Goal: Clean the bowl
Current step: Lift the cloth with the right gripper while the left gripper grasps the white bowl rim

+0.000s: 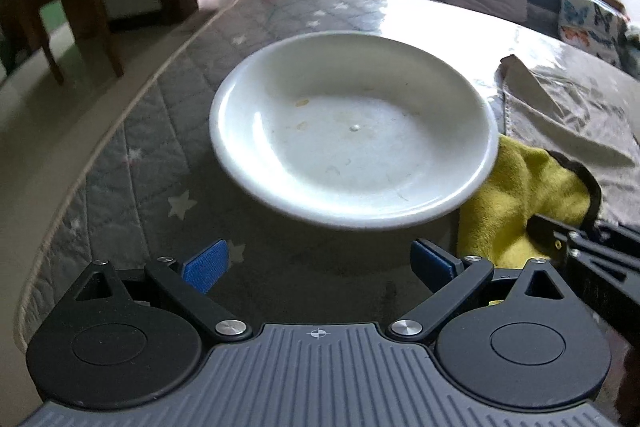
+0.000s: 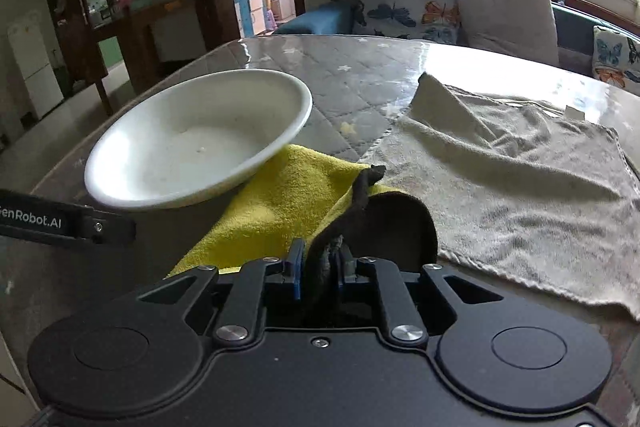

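Right gripper [image 2: 318, 263] pinching yellow cloth [image 2: 280, 199] for wiping white bowl [image 1: 352, 131] mid-table; left gripper [image 1: 318, 267] gaping wide, holding nothing.

bowl [image 1: 352, 131] – white | cloth [image 2: 280, 195] – yellow, dark-edged | towel [image 2: 520, 179] – grey

Open desk [image 1: 132, 163] surface lay left of and beyond the white bowl [image 1: 352, 131], giving free passage there. To the bowl's right, the yellow cloth [image 2: 280, 203] touched its rim and a grey towel [image 2: 520, 179] covered the desk beyond, crowding that side. The left hand-held gripper [image 1: 320, 267] stood just short of the bowl, nothing between its spread fingers.
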`<control>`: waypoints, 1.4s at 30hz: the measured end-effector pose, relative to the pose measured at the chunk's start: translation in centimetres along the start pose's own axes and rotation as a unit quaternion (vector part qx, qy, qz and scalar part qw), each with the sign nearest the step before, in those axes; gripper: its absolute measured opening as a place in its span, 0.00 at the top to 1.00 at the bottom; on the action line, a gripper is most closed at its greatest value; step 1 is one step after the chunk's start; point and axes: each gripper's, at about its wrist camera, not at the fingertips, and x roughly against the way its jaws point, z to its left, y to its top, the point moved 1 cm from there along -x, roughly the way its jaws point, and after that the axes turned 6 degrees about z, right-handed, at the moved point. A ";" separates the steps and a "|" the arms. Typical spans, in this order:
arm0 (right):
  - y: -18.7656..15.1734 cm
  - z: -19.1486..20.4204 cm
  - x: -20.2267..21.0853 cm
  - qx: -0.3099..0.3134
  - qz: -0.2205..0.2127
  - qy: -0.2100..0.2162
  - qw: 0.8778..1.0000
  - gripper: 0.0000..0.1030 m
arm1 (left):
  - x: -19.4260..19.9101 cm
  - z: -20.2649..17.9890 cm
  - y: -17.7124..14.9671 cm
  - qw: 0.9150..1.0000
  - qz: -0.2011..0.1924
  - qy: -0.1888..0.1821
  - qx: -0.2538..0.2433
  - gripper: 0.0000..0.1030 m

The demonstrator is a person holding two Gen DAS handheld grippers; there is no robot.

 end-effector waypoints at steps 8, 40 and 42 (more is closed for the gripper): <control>-0.4 0.0 0.0 0.002 -0.001 0.009 1.000 0.83 | 0.3 0.0 0.1 1.000 -0.004 -0.009 -0.012 0.15; -1.0 1.6 1.1 0.052 -0.009 0.024 0.998 0.83 | -2.1 -3.6 1.1 0.979 -0.035 -0.035 -0.200 0.55; -1.1 1.6 1.0 0.055 -0.009 0.024 0.998 0.83 | -2.3 -3.9 1.1 0.976 -0.037 -0.038 -0.209 0.59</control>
